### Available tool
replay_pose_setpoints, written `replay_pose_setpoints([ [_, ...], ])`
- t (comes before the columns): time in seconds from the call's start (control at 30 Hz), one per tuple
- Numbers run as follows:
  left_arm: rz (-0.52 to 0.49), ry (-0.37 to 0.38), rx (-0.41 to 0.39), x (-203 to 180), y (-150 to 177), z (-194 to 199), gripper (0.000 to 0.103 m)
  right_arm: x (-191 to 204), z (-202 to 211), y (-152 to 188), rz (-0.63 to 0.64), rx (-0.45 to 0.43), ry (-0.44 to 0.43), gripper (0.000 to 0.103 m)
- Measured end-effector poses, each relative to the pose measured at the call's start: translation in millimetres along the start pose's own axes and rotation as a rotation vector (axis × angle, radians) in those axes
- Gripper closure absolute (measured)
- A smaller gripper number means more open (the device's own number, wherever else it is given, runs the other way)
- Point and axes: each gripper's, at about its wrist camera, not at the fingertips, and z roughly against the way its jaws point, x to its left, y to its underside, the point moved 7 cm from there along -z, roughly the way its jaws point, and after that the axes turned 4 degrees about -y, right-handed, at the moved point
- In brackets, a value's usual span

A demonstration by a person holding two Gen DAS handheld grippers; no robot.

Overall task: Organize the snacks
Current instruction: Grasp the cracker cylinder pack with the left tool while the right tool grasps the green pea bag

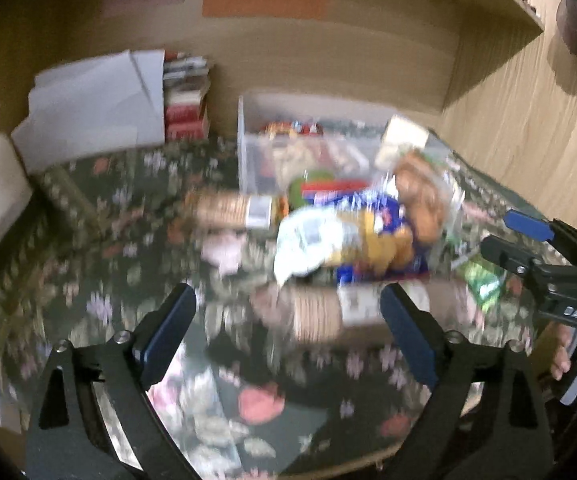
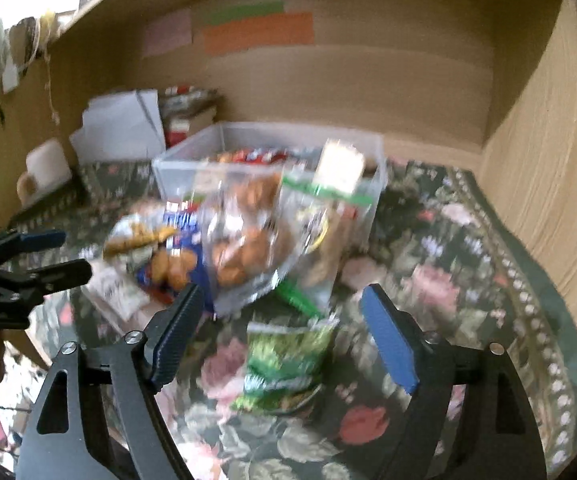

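Both grippers close in on a heap of snacks piled on the floral-clothed bench, just in front of a clear bin already holding a few packets. The left gripper has its jaws wide apart, empty, lined up on a biscuit roll at the near edge of the heap. The right gripper also stands open and empty, a green packet lying between and just beyond its jaws. The step in hand looks like the reach for a pick-up; next, each pair of jaws likely needs to settle around its item and close before a lift to the bin. Motion blur smears every label, the packets overlap, and the bin's contents are hard to make out.
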Motion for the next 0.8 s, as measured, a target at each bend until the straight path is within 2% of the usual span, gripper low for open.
replay_pose_setpoints([
  [0.1, 0.018, 0.007, 0.026, 2.3, 16.4, 2.2, 0.008, 10.8, -8.4, 8.0, 0.059, 0.032, 0.013, 0.024],
  [0.27, 0.068, 0.068, 0.099, -3.8, 36.4, -2.6, 0.009, 30.1, -17.0, 16.1, 0.128, 0.054, 0.017, 0.024],
  [0.4, 0.102, 0.085, 0.108, -5.4, 35.0, -3.2, 0.009, 46.8, -20.3, 15.3, 0.141, 0.053, -0.042, 0.024],
  [0.5, 0.146, 0.097, 0.096, -4.5, 27.4, -2.5, 0.009, 56.3, -24.4, 14.3, 0.169, 0.044, -0.048, 0.024],
  [0.63, 0.209, 0.082, 0.09, -0.6, 16.7, -7.7, 0.008, 48.4, -22.9, 11.8, 0.132, 0.035, -0.055, 0.024],
  [0.73, 0.285, 0.08, 0.103, 1.1, 8.8, -19.4, 0.008, 33.4, -15.1, 11.2, 0.102, 0.026, -0.028, 0.024],
  [0.8, 0.307, 0.05, 0.09, 0.9, 4.8, -26.1, 0.006, 18.7, -6.6, 10.1, 0.071, 0.013, -0.005, 0.024],
])
